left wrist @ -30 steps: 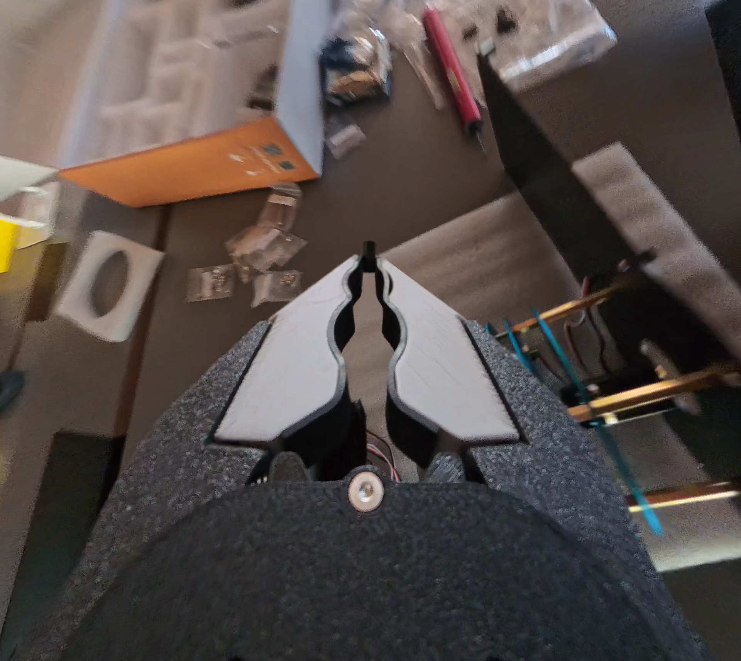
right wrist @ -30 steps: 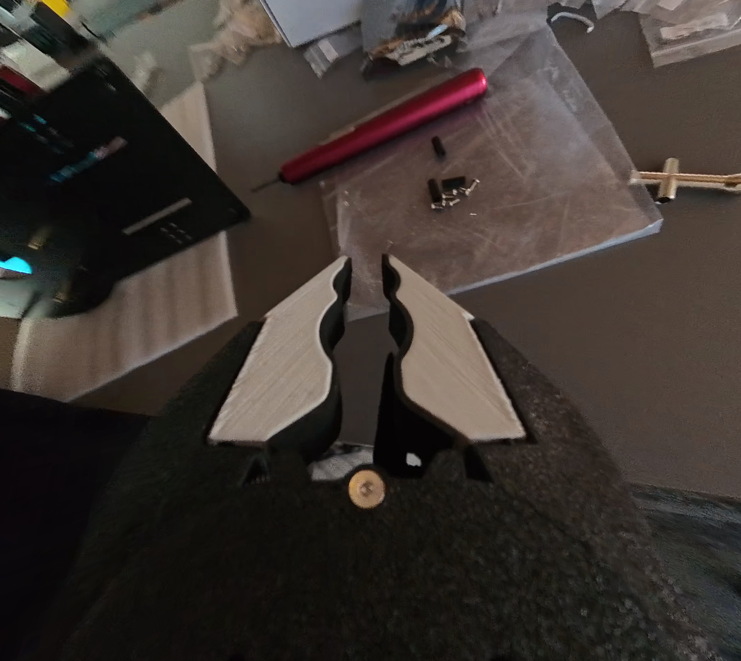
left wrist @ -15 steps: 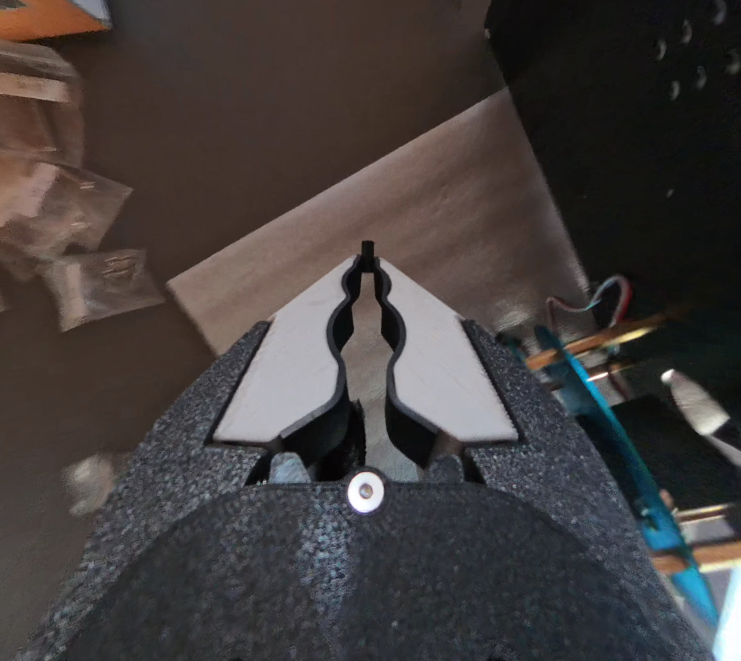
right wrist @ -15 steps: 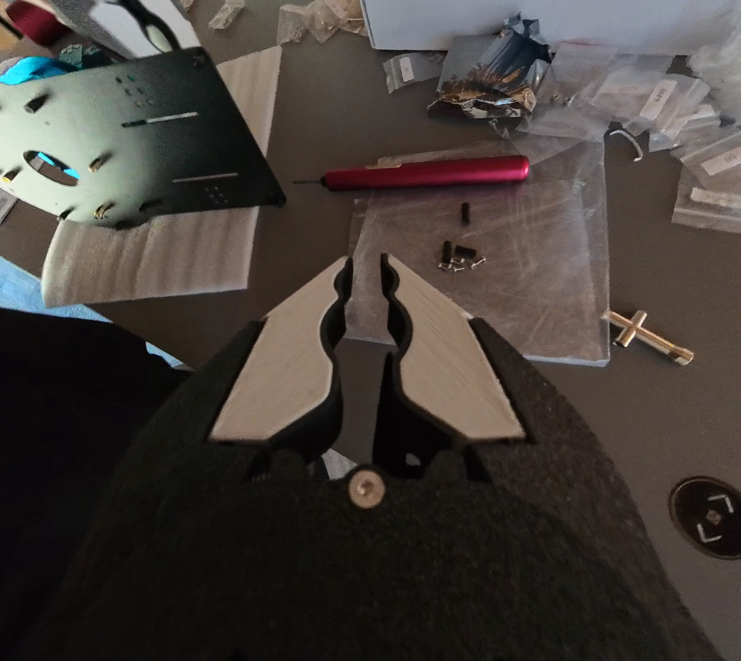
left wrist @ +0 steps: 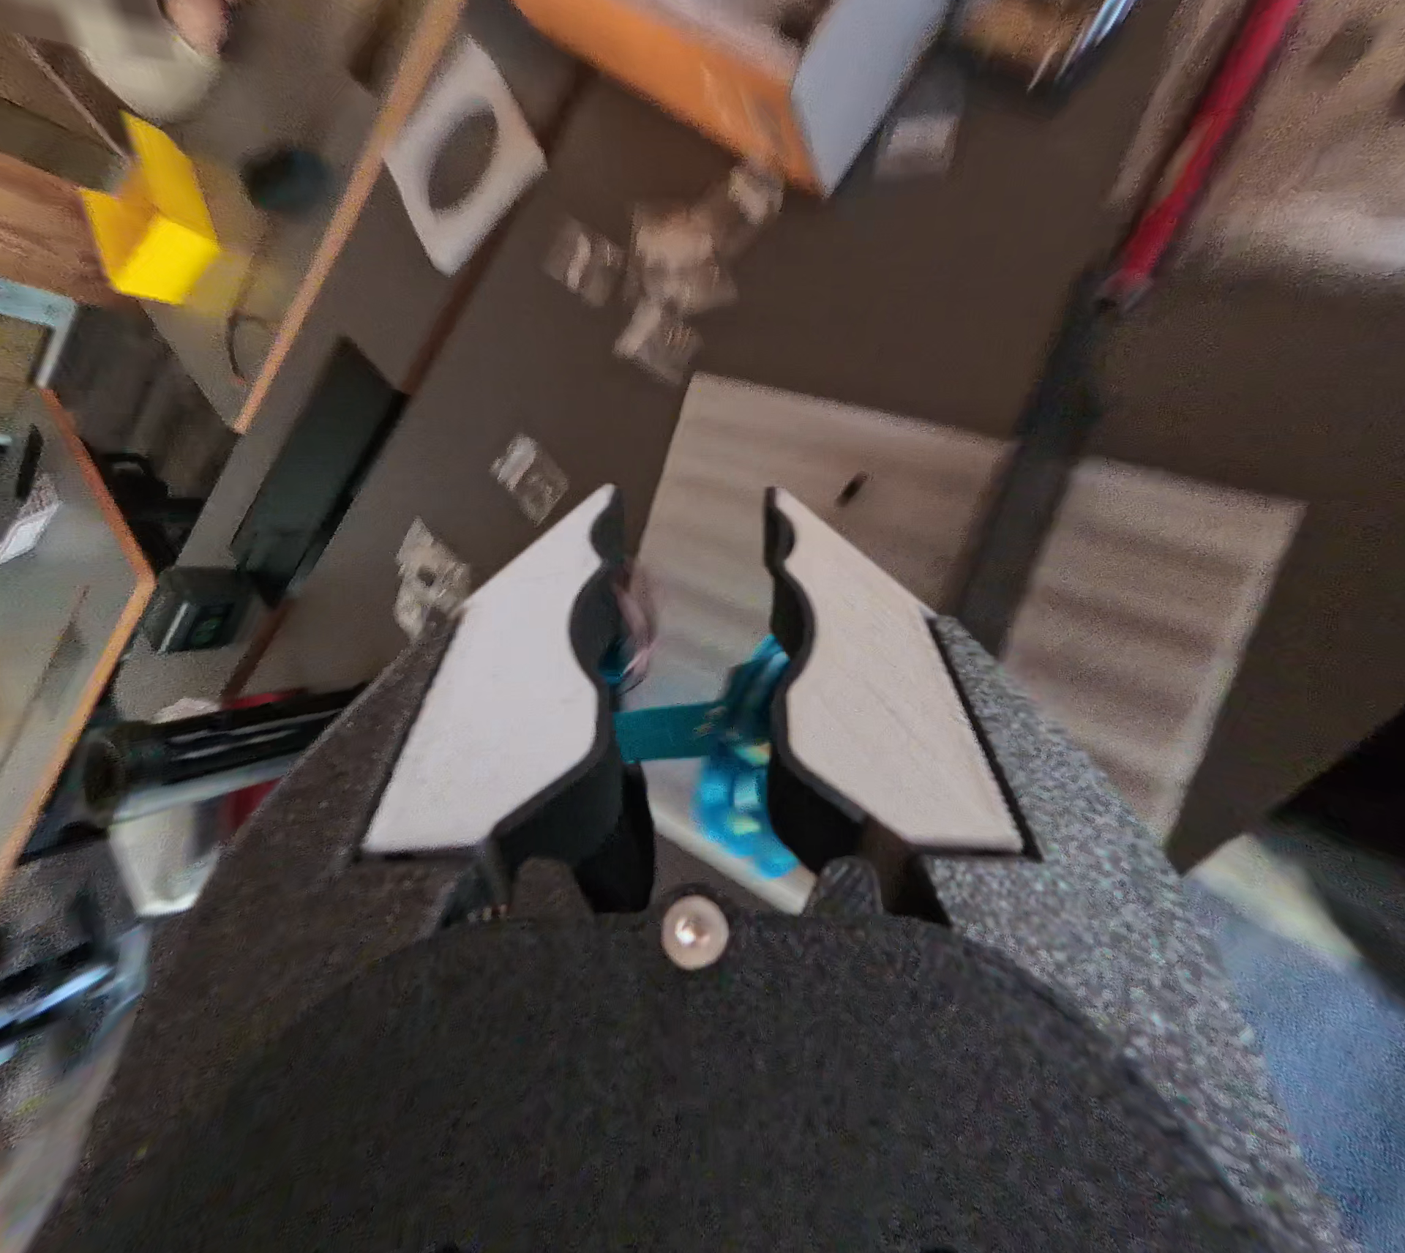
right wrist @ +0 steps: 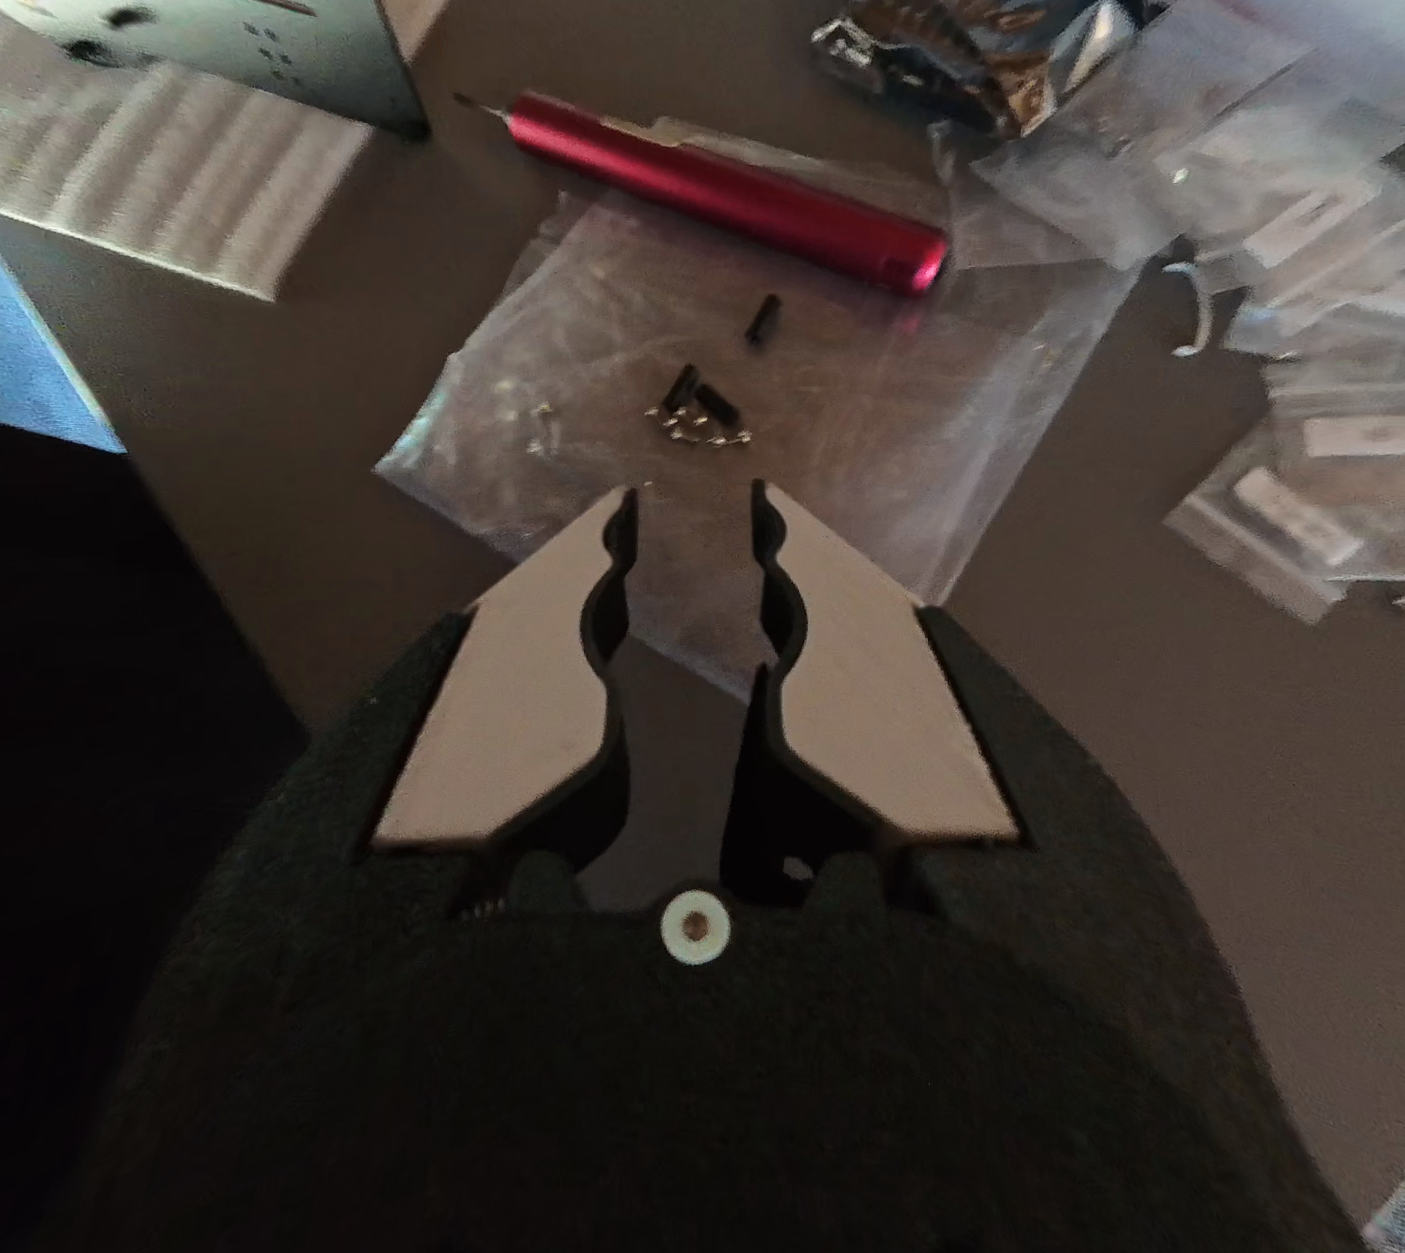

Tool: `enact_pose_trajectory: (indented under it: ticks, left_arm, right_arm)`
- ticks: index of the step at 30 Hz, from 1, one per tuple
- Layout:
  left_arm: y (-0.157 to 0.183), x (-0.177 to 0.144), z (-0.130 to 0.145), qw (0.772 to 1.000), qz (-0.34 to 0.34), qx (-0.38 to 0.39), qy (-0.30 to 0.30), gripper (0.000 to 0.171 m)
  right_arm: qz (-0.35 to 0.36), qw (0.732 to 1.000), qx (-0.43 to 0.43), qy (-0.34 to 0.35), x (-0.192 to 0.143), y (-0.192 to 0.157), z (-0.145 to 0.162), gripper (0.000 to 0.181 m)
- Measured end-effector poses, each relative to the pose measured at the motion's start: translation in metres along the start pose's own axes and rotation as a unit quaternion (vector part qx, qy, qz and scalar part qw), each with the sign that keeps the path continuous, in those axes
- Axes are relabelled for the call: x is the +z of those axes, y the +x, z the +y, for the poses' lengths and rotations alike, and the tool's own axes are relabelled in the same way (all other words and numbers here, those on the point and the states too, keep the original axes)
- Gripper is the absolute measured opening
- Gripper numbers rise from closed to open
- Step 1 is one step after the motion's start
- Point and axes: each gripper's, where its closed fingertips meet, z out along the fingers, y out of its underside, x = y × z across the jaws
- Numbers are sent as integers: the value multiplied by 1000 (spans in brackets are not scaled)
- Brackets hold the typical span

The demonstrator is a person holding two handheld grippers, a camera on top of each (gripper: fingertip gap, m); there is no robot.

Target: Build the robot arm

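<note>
Left hand-held gripper (left wrist: 692,502) gapes, seemingly tilted, over foam; right hand-held gripper (right wrist: 690,488) parted above screws (right wrist: 696,426).

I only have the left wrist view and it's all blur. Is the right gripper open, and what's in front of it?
Observer: The right gripper is open and empty, its fingers pointing at a clear plastic sheet.
Operator: Anything on that sheet?
Observer: A small heap of screws just ahead of the fingertips.
Operator: And beyond them?
Observer: A red screwdriver lies across the sheet's far edge, with a torn foil bag behind it.
</note>
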Motion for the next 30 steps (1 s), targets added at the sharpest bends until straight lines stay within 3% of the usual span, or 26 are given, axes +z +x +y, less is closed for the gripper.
enact_pose_trajectory:
  ticks: [2,4,6,8,12,15,30]
  left_arm:
    - [74,-24,-37,990,60,-53,116,9]
    - [157,-5,-50,974,135,-88,158,0]
    - [218,50,-25,981,157,-79,83,0]
    - [255,93,1,983,173,-46,29,7]
    - [279,124,-2,970,228,-60,54,7]
    - [283,140,-1,967,247,-48,43,10]
    - [275,142,-21,957,282,-20,58,14]
  right_arm:
    - [-19,1000,-5,7,0,1,-7,31]
    - [-64,998,2,-9,4,-6,-6,39]
    - [-97,994,-34,-25,9,-19,-2,26]
    - [-85,991,-84,-56,18,-22,5,17]
    - [-82,988,-108,-74,29,-24,7,0]
    - [-69,986,-124,-91,34,-20,13,0]
    - [-83,992,-70,-69,35,-20,13,0]
